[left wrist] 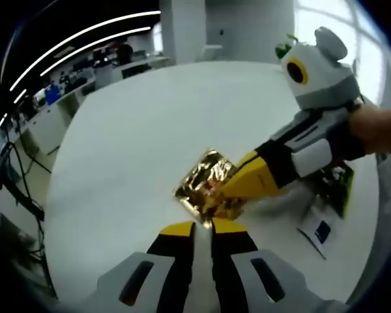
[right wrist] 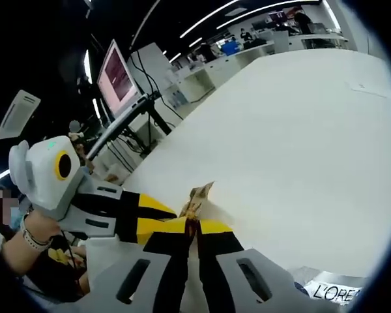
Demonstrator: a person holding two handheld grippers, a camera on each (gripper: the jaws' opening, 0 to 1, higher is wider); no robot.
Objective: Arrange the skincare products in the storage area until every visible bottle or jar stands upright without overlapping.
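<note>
Gold foil sachet (left wrist: 205, 182) lies mid-table (left wrist: 130, 143); right gripper (left wrist: 225, 195) pinches its near edge; left gripper (left wrist: 203, 227) pressed together just beside; I'd lift slowly, avoiding tearing foil.

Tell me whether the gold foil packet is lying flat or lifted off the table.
Cannot tell for sure. In the left gripper view the gold foil packet looks crumpled over the white table, pinched by the right gripper and the left gripper.
</note>
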